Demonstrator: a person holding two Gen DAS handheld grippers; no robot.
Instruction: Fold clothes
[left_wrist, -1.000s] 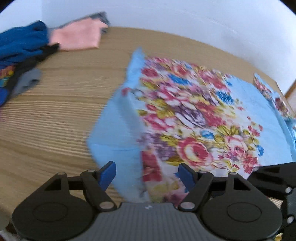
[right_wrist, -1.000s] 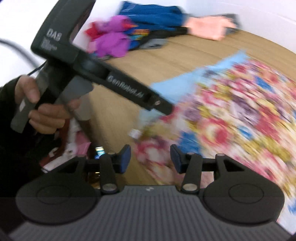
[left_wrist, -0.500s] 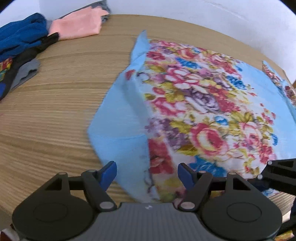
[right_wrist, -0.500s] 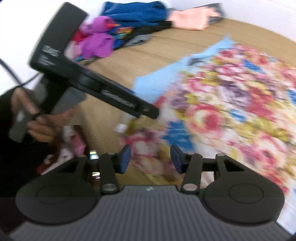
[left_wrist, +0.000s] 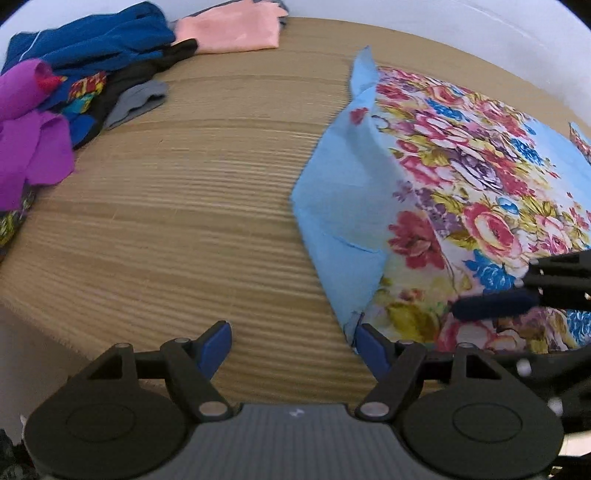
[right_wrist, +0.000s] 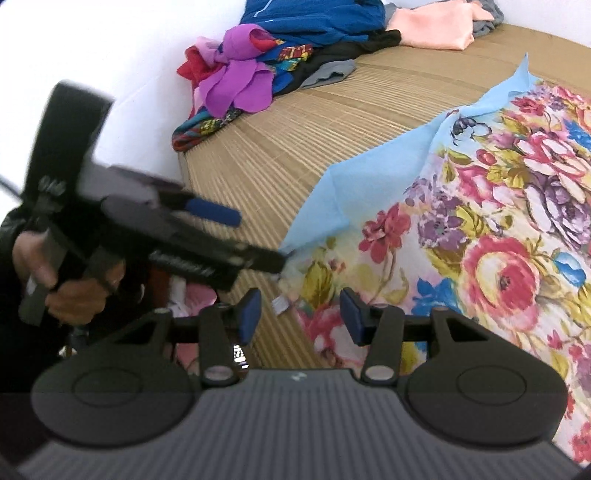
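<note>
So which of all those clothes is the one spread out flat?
The floral cloth with the light blue edge, lying open on the wooden surface. The purple garment, blue garment and pink garment sit bunched in a pile.

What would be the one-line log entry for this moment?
left gripper: open, at near corner | right gripper: open, over near edge | floral cloth: flat on mat, ungripped

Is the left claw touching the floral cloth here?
Cannot tell. In the left wrist view, the left claw is open, one finger at the floral cloth corner, overlapping it. The right wrist view is blurred there.
</note>
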